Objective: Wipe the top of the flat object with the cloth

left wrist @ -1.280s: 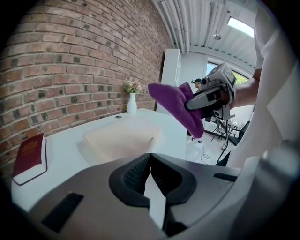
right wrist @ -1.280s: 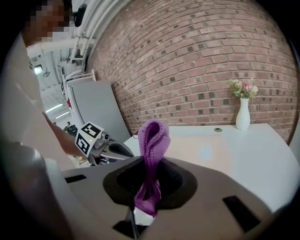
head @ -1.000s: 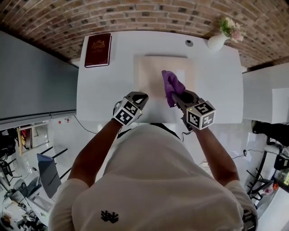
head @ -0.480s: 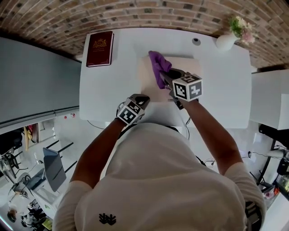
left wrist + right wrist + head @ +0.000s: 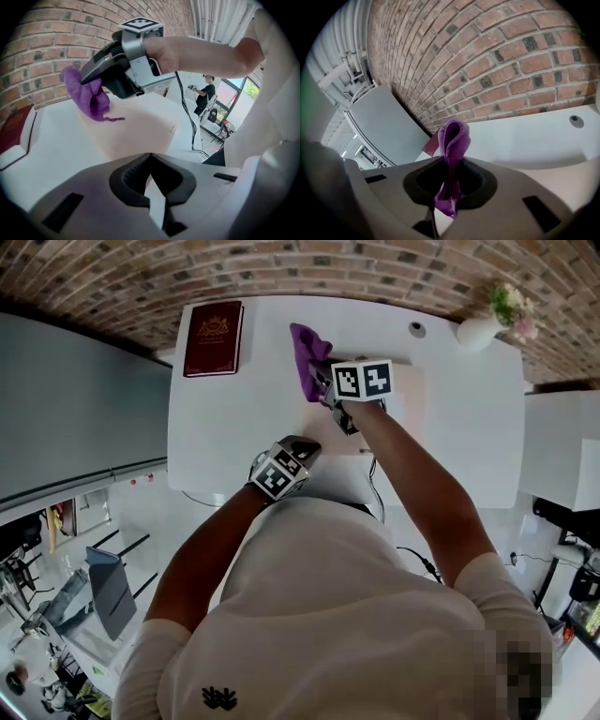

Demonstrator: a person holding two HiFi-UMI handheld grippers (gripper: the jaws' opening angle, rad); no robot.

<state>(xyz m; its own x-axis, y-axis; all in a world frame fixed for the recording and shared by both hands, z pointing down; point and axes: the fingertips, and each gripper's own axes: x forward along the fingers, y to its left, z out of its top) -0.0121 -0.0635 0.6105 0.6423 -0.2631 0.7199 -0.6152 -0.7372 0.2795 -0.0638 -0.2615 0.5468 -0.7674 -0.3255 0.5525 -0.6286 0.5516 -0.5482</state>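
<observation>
- Right gripper view: the right gripper (image 5: 449, 187) has its jaws pinched narrow on a purple cloth (image 5: 452, 140). A folded loop of the cloth sticks up past the jaw tips.
- Head view: the right gripper (image 5: 323, 381) sits over the far left corner of the board (image 5: 403, 399), which is a flat beige slab. The cloth (image 5: 305, 352) bunches at that corner and spills past the board's left edge.
- Left gripper view: the cloth (image 5: 86, 98) hangs from the right gripper (image 5: 86, 77), and its lower end reaches the board (image 5: 140, 126) surface. I can't tell how firmly it presses.
- Left gripper view: the left gripper (image 5: 150, 157) has its jaw tips together with nothing between them.
- Head view: the left gripper (image 5: 298, 444) is just off the board's near left corner, close to the person's chest and well apart from the cloth.
- The board lies on a white table (image 5: 216, 418), roughly at the middle.
- A dark red book (image 5: 213, 326) lies flat to the left of the board, near the table's far left corner and apart from the board. It also shows in the left gripper view (image 5: 14, 126) and the right gripper view (image 5: 430, 146).
- A small round disc (image 5: 416, 329) sits just beyond the board's far edge, and it also shows in the right gripper view (image 5: 576, 121).
- A white vase with flowers (image 5: 483, 329) stands beyond the board's far right corner.
- A brick wall (image 5: 375, 268) runs behind the table, beyond the board.
</observation>
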